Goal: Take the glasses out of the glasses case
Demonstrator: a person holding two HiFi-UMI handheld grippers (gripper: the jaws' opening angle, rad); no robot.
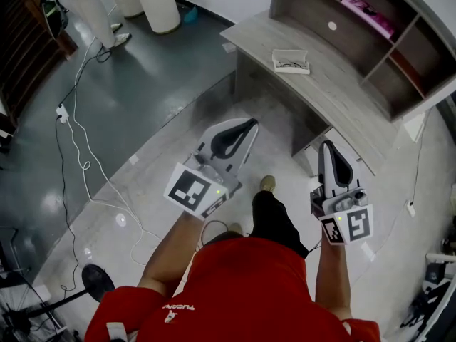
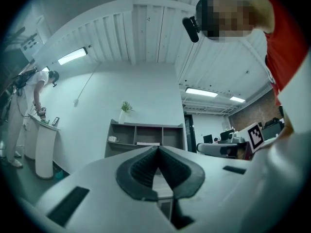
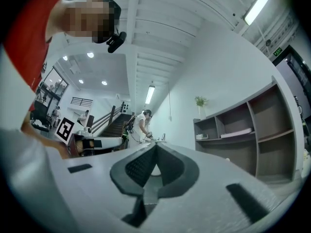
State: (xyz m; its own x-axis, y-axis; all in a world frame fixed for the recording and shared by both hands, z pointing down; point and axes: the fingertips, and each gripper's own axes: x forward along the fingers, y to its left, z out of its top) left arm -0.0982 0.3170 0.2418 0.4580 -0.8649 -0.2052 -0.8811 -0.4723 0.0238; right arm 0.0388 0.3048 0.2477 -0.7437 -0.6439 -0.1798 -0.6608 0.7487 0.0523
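Note:
A white glasses case lies open on the grey desk ahead, with dark glasses showing inside it. Both grippers are held out over the floor, well short of the desk. My left gripper is shut with nothing between its pads, and its tips point toward the desk's front edge. My right gripper is also shut and empty, near the desk's right end. In the left gripper view the closed tips face the shelf unit. In the right gripper view the closed tips face the same shelves.
The shelf unit at the back of the desk holds a pink object. White cables trail over the floor at the left. A white pillar and a standing person are at the far left. A black stand base sits at the lower left.

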